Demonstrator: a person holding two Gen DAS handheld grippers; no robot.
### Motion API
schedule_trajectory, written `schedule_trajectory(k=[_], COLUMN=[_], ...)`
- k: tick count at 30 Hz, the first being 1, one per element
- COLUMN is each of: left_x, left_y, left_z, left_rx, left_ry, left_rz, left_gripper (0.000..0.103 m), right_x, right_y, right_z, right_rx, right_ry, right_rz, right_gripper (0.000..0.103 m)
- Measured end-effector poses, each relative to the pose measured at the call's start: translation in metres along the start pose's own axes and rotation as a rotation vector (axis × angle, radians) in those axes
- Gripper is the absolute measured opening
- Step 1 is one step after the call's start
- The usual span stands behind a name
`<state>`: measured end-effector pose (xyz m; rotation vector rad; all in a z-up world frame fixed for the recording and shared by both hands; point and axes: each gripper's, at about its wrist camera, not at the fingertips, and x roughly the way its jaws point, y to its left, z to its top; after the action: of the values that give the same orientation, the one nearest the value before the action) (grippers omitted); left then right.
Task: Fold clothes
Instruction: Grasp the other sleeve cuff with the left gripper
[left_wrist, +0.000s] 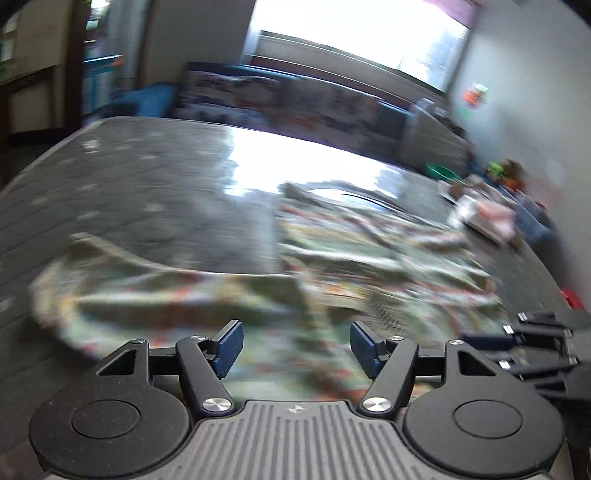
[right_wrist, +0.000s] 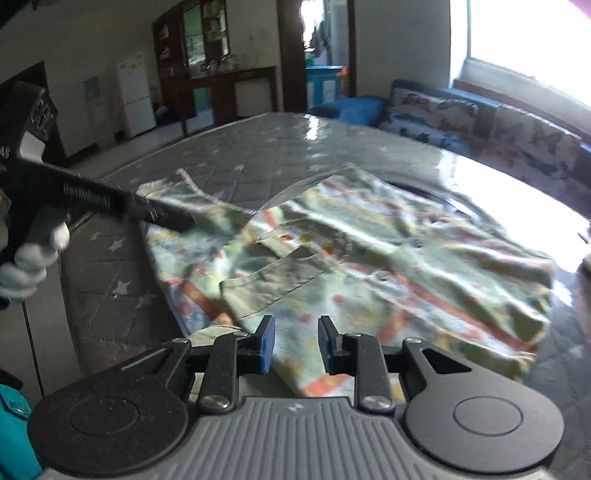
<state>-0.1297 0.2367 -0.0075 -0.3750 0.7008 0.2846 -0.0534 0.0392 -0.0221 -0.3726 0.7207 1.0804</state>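
A grey quilted mattress (right_wrist: 110, 266) with star marks fills my view, a patterned sofa (right_wrist: 480, 122) behind it. The printed garment (right_wrist: 369, 258) lies spread and rumpled on it (left view blurred). My left gripper (left_wrist: 296, 349) and right gripper (right_wrist: 296, 343) hang over its near edge, jaws apart, empty.

Premises: a lived-in home, an open-plan living room. Evidence: a quilted grey mattress (right_wrist: 236, 155) with star stitching; a sofa (right_wrist: 480, 122) with butterfly-print cushions along its far edge, under a bright window (right_wrist: 524, 40); a white refrigerator (right_wrist: 135, 98); a dark wood glass-fronted cabinet (right_wrist: 201, 37) above a sideboard; a doorway (right_wrist: 325, 44) to another room.
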Motion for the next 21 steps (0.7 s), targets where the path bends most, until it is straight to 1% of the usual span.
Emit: schedule_trajectory(k=[3, 6, 10, 13, 18, 20, 21], left_x=[-0.012, -0.02, -0.022, -0.018, -0.007, -0.002, 0.0], left_y=[0.031, 0.061, 0.098, 0.114, 0.122, 0.125, 0.126], left_z=[0.001, 0.002, 0.004, 0.007, 0.013, 0.014, 0.014], left_rx=[-0.065, -0.13, -0.237, -0.283, -0.303, -0.312, -0.32], left_ry=[-0.034, -0.064, -0.081, -0.087, -0.089, -0.087, -0.084], left_rz=[0.081, 0.167, 0.256, 0.289, 0.343, 0.364, 0.365], left_gripper=[0.067, 0.067, 0.066, 0.066, 0.065, 0.061, 0.057], right_x=[0.01, 0.006, 0.0, 0.0, 0.0, -0.002, -0.002], right_y=[0.002, 0.003, 0.005, 0.008, 0.012, 0.012, 0.012], right_z=[-0.002, -0.001, 0.004, 0.006, 0.007, 0.007, 0.007], right_rx=[0.002, 0.004, 0.005, 0.001, 0.001, 0.003, 0.005], right_ry=[0.034, 0.027, 0.009, 0.003, -0.005, -0.011, -0.013], right_rz=[0.006, 0.006, 0.01, 0.015, 0.024, 0.023, 0.022], right_gripper=[0.025, 0.029, 0.029, 0.029, 0.029, 0.029, 0.029])
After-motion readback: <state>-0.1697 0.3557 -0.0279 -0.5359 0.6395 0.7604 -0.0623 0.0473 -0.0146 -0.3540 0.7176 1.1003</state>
